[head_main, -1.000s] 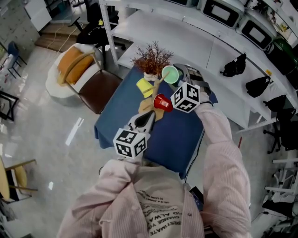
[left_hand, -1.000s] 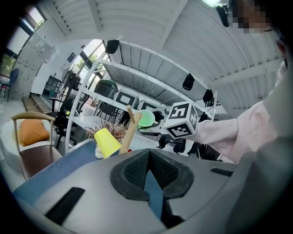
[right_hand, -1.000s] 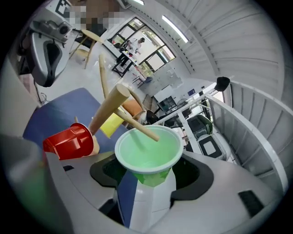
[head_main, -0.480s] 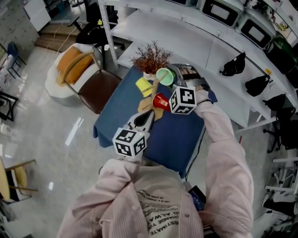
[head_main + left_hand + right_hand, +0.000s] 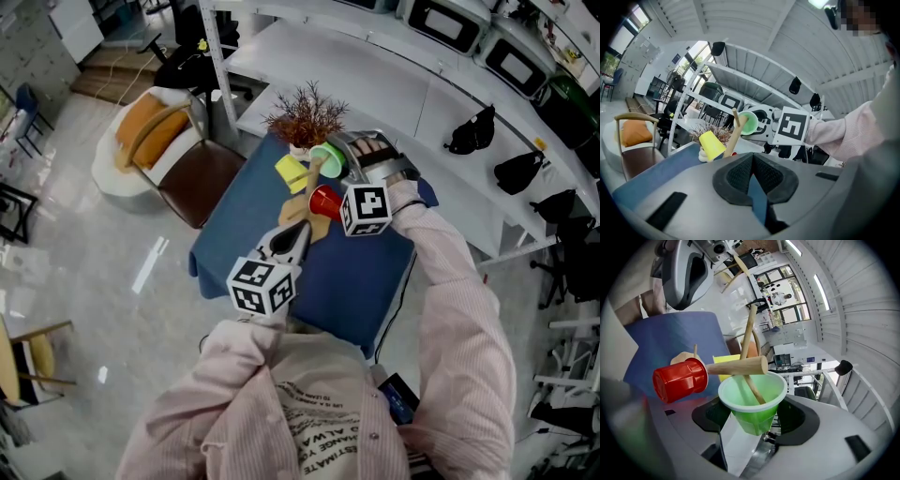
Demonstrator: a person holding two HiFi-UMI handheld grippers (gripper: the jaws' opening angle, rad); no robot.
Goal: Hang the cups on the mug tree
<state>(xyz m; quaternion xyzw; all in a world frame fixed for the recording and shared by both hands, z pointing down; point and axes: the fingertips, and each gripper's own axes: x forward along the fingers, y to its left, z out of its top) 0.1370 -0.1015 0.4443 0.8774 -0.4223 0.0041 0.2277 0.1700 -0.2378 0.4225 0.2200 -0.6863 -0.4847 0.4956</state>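
Observation:
My right gripper [image 5: 349, 157] is shut on a green cup [image 5: 328, 159], tipped on its side against the top of the wooden mug tree [image 5: 313, 182]. In the right gripper view a thin peg reaches into the mouth of the green cup [image 5: 752, 401], which is clamped between the jaws. A red cup [image 5: 679, 379] hangs on a thicker peg [image 5: 736, 365] just left of it, and a yellow cup [image 5: 292, 174] hangs on the tree's far side. My left gripper [image 5: 292, 240] hovers in front of the tree's base, shut with nothing in it.
The tree stands on a small table with a blue cloth [image 5: 352, 277]. A dried plant in a white pot [image 5: 306, 120] sits just behind the tree. A brown chair with an orange cushion [image 5: 187, 173] stands to the left, and a white counter [image 5: 375, 75] runs behind.
My right gripper has shifted left toward the tree and rolled, so the green cup's mouth now faces the tree's top. The left gripper has stayed still.

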